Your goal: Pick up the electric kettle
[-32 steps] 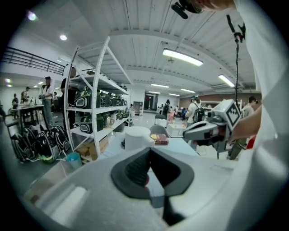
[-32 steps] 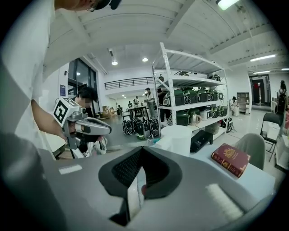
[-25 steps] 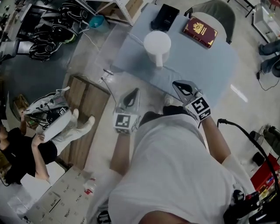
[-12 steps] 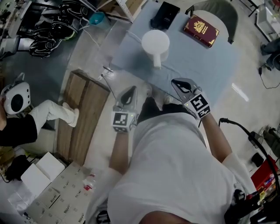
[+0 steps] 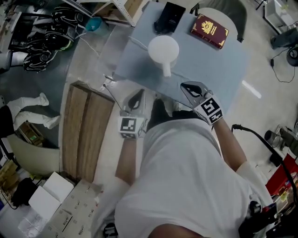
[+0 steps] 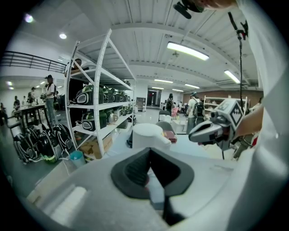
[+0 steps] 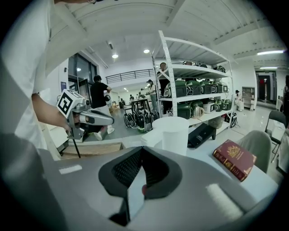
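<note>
The white electric kettle (image 5: 163,48) stands upright on the blue-grey table (image 5: 219,65), its handle toward me. It also shows as the kettle (image 6: 146,135) ahead of the left jaws and the kettle (image 7: 174,132) ahead of the right jaws. My left gripper (image 5: 136,99) hovers short of the table's near edge, left of the kettle, jaws together and empty. My right gripper (image 5: 190,89) is over the near edge, right of the handle, shut on nothing. Neither touches the kettle. The left gripper (image 6: 149,150) and right gripper (image 7: 141,149) show closed pads.
A black kettle base (image 5: 166,17) and a red book (image 5: 209,30) lie on the table's far side. A grey chair (image 5: 228,11) stands behind it. A wooden bench (image 5: 86,130) is on the left, shelves with dark bags (image 5: 44,32) beyond, and a cable (image 5: 253,137) at right.
Both grippers have edged forward toward the table and kettle, still shut. The person in white trousers at the left has moved off toward the picture's edge.
</note>
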Demonstrator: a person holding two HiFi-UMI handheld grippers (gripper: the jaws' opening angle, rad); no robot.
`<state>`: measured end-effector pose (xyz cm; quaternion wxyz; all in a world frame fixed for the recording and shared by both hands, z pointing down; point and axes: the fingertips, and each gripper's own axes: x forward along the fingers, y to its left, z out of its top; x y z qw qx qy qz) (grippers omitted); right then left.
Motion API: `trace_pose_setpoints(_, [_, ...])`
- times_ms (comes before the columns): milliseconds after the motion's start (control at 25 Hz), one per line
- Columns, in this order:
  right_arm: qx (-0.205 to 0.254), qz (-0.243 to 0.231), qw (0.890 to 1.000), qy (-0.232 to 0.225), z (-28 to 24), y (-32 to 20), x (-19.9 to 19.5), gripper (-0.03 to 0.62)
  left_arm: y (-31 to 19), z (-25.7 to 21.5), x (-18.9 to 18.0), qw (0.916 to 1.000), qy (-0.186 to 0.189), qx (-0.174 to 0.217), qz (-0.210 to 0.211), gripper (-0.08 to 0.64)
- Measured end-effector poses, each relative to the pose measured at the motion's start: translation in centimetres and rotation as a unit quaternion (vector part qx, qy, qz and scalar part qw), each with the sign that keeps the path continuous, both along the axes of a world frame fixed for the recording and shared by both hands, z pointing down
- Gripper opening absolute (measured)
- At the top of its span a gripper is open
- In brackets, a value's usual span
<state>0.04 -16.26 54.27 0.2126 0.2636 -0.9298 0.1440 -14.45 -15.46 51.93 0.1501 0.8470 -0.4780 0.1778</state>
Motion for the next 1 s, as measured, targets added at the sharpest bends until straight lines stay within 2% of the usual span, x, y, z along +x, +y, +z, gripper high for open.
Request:
trace_pose_setpoints(440, [-0.027,0.002,0.999,0.018,2.9,-2.7,-1.4,0.028,-3.1,1.5,-0.5,0.9996,0.006,-0.015,0.023,0.003])
trace_pose_setpoints(880, [-0.049,-0.025,0.998,0.032,5.3,-4.4,-3.1,0.108,-4.6,3.9,-1.6,0.9987,0.005,-0.045,0.023,0.003])
trace_pose_setpoints(1000, [-0.051,-0.043,0.997,0.040,5.8,-4.6,-4.0,0.140,-5.3,3.4,-1.7,0.9990,0.007,-0.036,0.024,0.003])
